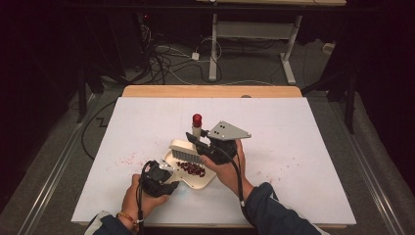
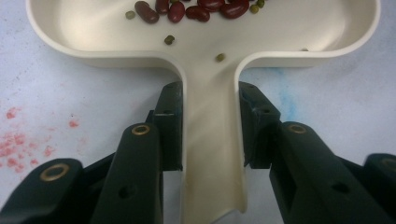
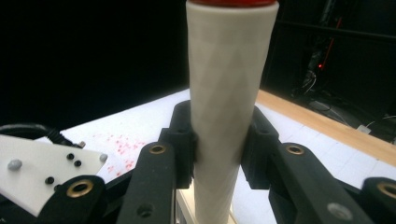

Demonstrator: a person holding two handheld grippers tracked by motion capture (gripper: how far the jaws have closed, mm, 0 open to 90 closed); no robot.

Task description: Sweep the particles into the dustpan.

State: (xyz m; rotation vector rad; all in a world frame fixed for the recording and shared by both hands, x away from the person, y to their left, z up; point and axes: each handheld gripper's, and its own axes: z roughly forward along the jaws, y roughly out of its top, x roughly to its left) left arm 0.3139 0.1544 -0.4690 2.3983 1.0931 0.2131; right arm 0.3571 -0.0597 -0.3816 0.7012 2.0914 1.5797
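A cream dustpan [image 1: 209, 180] lies on the white table with red beans [image 1: 191, 169] in it. My left gripper [image 1: 171, 182] is shut on the dustpan's handle [image 2: 212, 140], one pad against each side of it. Red beans [image 2: 196, 10] and a few small green ones [image 2: 169, 39] lie in the pan. My right gripper [image 1: 198, 141] is shut on the white handle [image 3: 226, 93] of a brush, which stands upright with its red cap [image 1: 196, 119] on top. The brush head [image 1: 183, 151] rests at the pan's far edge, bristles down.
Red stains [image 1: 129, 159] speckle the white table cover left of the pan, and more red stains [image 2: 18, 149] lie beside the left gripper. A wooden strip [image 1: 210, 91] runs along the table's far edge. Cables and desk legs [image 1: 213, 54] stand on the floor beyond.
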